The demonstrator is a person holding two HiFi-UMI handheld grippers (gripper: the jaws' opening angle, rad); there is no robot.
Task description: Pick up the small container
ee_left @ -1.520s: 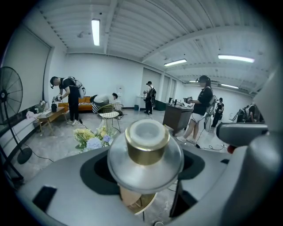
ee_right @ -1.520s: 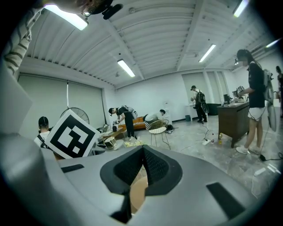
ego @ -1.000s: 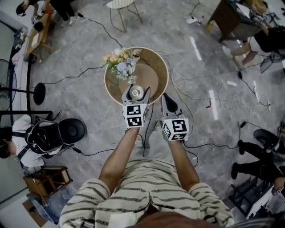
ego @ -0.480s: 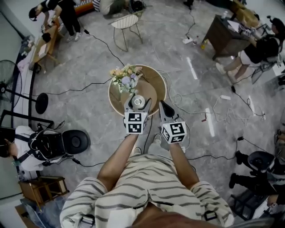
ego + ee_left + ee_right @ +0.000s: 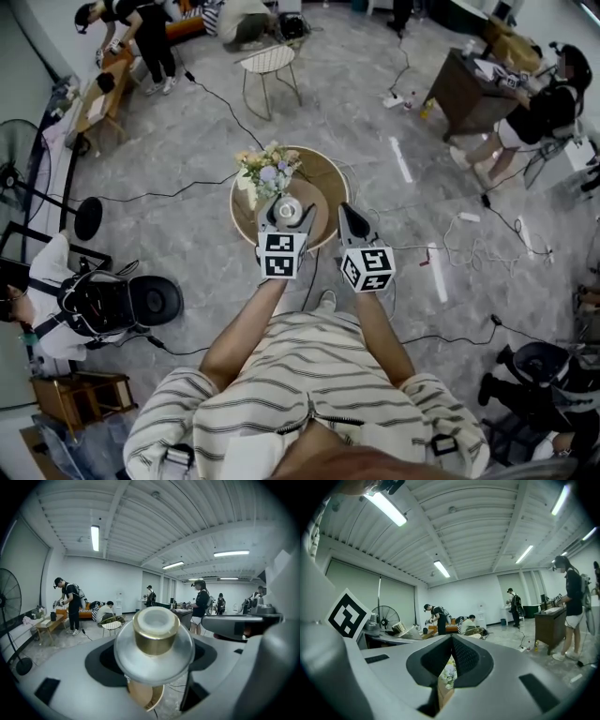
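L hand-held gripper (image 5: 286, 217) holds small container (image 5: 155, 634) over round table (image 5: 331, 184), grey cabled floor (image 5: 187, 159).

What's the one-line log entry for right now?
left tool: shut on small container | right tool: shut, empty | held over round table

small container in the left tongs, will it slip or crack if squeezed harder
Probably slippery: the small container has a smooth, glossy, rounded body where the left tongs clamp it. Possibly fragile, since that clear sheen looks like glass, so extra squeeze seems risky. Laid on its side, the round body would likely roll.
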